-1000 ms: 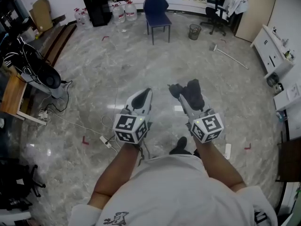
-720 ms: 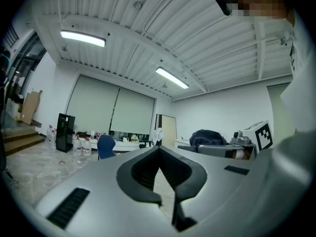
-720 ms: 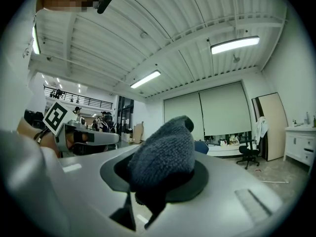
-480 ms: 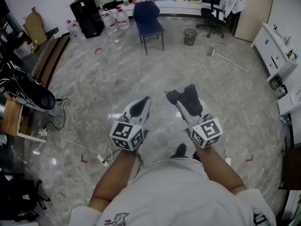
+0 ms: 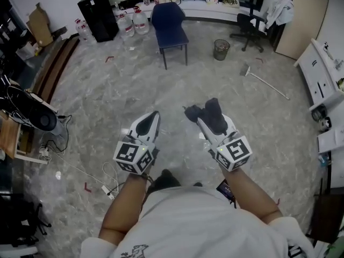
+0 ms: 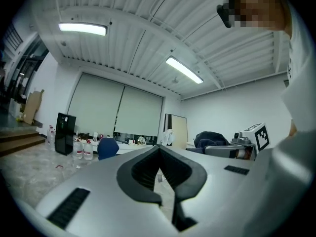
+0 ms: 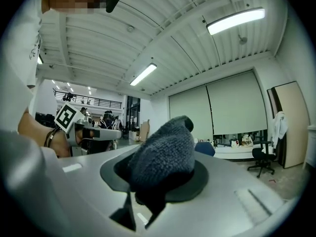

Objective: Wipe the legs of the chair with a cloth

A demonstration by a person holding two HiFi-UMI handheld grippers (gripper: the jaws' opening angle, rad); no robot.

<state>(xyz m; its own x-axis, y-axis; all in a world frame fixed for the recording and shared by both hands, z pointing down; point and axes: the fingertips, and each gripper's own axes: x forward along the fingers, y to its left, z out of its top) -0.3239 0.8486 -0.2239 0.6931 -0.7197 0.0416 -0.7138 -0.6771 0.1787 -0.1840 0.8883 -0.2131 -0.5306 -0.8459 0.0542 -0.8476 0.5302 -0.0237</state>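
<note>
A blue chair [image 5: 167,23] on thin dark legs stands far ahead on the marble floor, near the back counter. It shows small in the left gripper view [image 6: 107,147] and the right gripper view [image 7: 205,148]. My right gripper [image 5: 207,118] is shut on a dark grey cloth [image 5: 208,110], which bulges out between its jaws [image 7: 165,154]. My left gripper [image 5: 152,116] is held level beside it with its jaws meeting at the tips [image 6: 159,149] and nothing in them. Both grippers are well short of the chair.
A mesh bin [image 5: 221,49] and a black office chair [image 5: 248,24] stand right of the blue chair, water bottles [image 5: 133,23] and a black cabinet [image 5: 98,7] left of it. A broom [image 5: 263,79] lies at right. A power strip with cables [image 5: 107,190] lies near my left foot.
The person has walked forward across the floor, and both grippers came along side by side. The cloth stays in the right gripper.
</note>
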